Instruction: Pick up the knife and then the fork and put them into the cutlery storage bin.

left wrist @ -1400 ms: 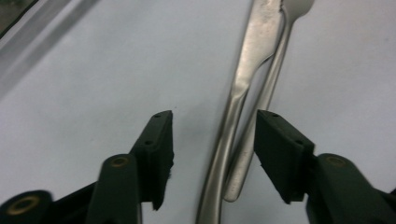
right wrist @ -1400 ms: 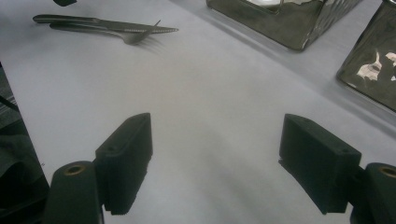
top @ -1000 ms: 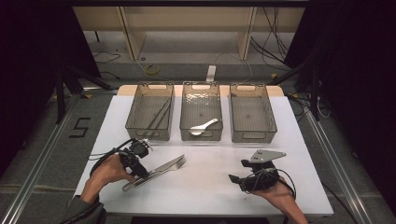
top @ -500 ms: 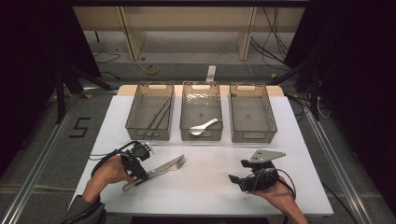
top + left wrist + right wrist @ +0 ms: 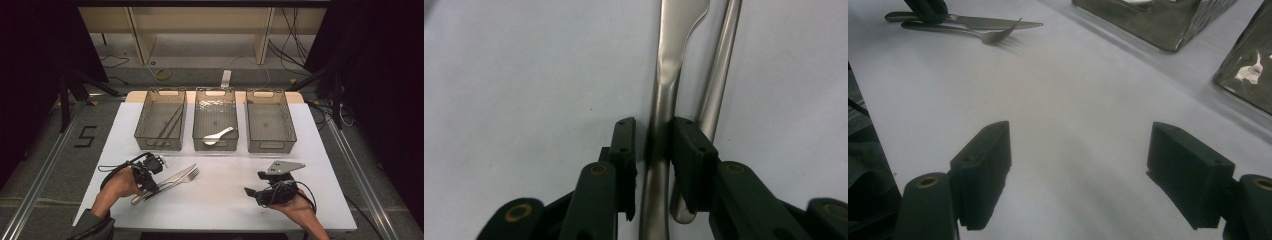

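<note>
A steel knife (image 5: 175, 176) and fork (image 5: 186, 178) lie side by side on the white table (image 5: 225, 210) at front left. My left gripper (image 5: 150, 175) is down over their handles. In the left gripper view its jaws (image 5: 654, 122) straddle the knife handle (image 5: 659, 100) and have just been closing. The right pad (image 5: 686, 145) is against the handle, while a thin gap shows at the left pad (image 5: 626, 145). The fork handle (image 5: 719, 75) runs outside the right jaw. My right gripper (image 5: 255, 192) rests at front right, open and empty (image 5: 1080, 135).
Three clear bins stand in a row at the back. The left bin (image 5: 142, 131) holds dark chopsticks, the middle bin (image 5: 216, 145) holds a white spoon (image 5: 216, 136), and the right bin (image 5: 270, 146) holds nothing. The table's front edge is close to both hands.
The left gripper's jaws have narrowed around the knife handle. Both hands, the knife and the fork have kept their places.
</note>
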`<action>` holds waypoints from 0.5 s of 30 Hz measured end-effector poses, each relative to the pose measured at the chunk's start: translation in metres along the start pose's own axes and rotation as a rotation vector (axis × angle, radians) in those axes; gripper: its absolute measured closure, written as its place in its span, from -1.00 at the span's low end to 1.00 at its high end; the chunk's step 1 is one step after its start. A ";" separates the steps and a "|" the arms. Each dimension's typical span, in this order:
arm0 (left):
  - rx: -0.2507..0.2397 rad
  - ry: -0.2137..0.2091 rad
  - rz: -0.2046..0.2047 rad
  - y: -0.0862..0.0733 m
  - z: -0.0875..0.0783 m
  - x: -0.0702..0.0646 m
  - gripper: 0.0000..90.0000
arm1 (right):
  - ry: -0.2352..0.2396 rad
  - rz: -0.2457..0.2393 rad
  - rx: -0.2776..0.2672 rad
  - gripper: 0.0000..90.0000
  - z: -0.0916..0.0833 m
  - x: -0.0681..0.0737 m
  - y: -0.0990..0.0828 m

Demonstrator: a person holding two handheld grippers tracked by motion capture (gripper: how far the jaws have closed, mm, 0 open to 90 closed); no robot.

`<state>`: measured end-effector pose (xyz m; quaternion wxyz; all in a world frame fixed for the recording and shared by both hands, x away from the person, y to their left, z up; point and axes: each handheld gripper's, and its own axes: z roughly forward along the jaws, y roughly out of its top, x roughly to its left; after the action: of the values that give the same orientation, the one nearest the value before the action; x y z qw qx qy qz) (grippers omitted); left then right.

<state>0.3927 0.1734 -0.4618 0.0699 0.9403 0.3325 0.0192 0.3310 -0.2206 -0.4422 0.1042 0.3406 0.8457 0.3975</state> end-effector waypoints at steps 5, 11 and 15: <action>-0.020 -0.020 0.004 -0.002 0.000 0.003 0.75 | -0.001 0.000 0.000 -0.41 0.000 0.000 0.000; -0.044 -0.043 -0.006 -0.005 -0.001 0.007 0.76 | -0.001 -0.001 0.001 -0.41 0.000 0.000 0.000; -0.056 -0.063 -0.019 -0.007 -0.001 0.010 0.76 | 0.001 -0.002 0.000 -0.41 0.000 0.000 0.000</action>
<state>0.3964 0.1854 -0.4620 0.1070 0.9349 0.3384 -0.0019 0.3310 -0.2209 -0.4420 0.1044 0.3396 0.8461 0.3973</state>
